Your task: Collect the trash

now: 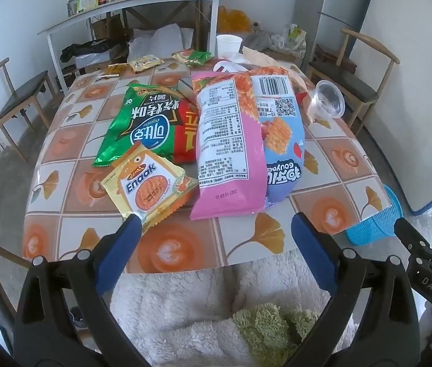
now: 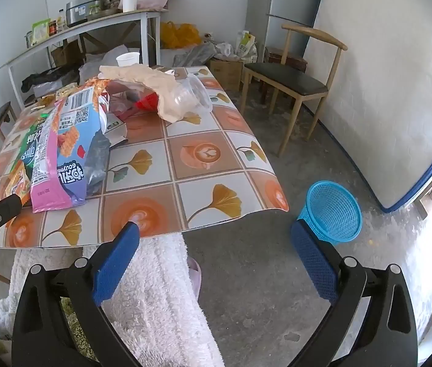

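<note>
Hovering both grippers wide open and empty, left gripper (image 1: 216,223), right gripper (image 2: 215,231): you're starting with 0 collected, wrappers (image 1: 231,140) crowding the table's (image 2: 185,159) middle, basket (image 2: 333,211) waiting off its right corner.

Glossy printed tablecloth (image 1: 72,140). Shiny foil-plastic snack bags (image 1: 228,153). Clear smooth plastic cup (image 1: 327,99). White paper cup (image 1: 228,46). Blue plastic mesh basket (image 2: 332,211). Pale wooden chair (image 2: 295,82), matt dark seat. Rough grey floor (image 2: 277,290).

snack wrappers (image 1: 216,140) (mostly flat) litter table (image 1: 246,238).
</note>
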Demonstrator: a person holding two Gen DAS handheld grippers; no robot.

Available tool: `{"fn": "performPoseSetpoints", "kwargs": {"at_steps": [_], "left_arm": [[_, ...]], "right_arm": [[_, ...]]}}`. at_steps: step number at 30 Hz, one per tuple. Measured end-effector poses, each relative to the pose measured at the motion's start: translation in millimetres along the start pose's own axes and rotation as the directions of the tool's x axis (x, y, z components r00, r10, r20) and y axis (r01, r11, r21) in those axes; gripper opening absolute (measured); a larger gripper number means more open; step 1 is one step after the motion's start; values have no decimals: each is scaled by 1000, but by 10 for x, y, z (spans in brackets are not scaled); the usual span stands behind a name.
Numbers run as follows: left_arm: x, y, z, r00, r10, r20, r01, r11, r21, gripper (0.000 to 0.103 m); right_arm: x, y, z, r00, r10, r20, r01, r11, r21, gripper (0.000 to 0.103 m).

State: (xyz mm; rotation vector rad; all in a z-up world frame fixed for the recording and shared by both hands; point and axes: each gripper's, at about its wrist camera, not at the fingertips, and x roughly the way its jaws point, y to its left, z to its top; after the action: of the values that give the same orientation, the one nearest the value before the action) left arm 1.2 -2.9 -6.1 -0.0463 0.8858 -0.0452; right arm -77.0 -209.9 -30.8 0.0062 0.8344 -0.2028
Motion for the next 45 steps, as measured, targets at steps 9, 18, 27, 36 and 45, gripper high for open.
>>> {"fn": "performPoseSetpoints", "kwargs": {"at_steps": [9,18,27,36,45], "left_arm": [[7,5,-4,1000,-1,-1,1,1000,1,94],[9,9,-9,1000,0,0,0,1000,1,94],[7,14,-7,1000,-1,-1,1,1000,2,94],[9,11,-11,1000,0,-1,0,1000,2,95],[11,6,-20,1000,0,-2,0,1000,2,94]], "right_arm": [[35,-49,-19,1000,-3,-3,3,1000,13,97],[31,-64,-18,1000,-1,-1,1,1000,14,97],[33,-76,-20,1000,0,2,0,1000,15,97],[32,-87,-23,1000,2,3,-2,1000,17,97],[30,-89,-23,1000,5,3,-5,1000,17,97]]}}
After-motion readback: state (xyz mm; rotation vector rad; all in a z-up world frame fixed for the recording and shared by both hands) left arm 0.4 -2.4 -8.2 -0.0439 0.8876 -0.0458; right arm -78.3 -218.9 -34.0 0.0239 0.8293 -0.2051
